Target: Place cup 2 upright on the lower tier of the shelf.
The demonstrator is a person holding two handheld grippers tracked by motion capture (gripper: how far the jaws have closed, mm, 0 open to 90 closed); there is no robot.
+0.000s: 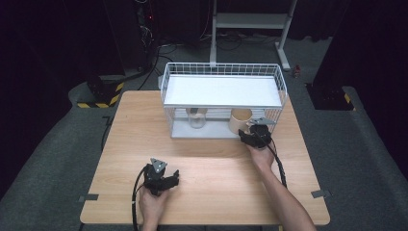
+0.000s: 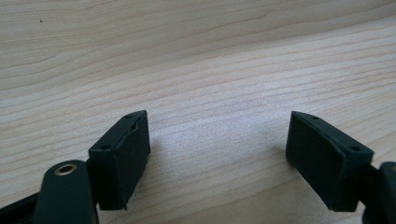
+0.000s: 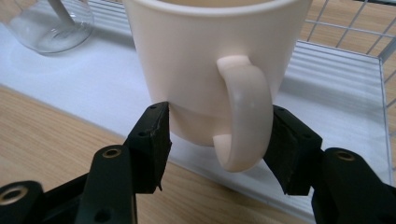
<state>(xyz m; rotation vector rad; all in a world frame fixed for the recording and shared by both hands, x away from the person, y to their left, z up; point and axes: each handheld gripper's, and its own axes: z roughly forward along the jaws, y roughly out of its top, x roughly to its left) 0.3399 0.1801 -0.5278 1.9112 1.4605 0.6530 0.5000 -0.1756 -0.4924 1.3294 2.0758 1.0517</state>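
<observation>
**Right fingers pinch the mug at the rack**

The right gripper (image 3: pixel 217 154) has its black fingers (image 3: pixel 152 144) pinching the base of the cream mug (image 3: pixel 210 60), which sits in the lower level of the white wire rack (image 1: pixel 223 91), handle between them. The left gripper (image 1: pixel 161 177) rests low over the bare desk (image 2: pixel 196 60), fingers spread, nothing between.
</observation>
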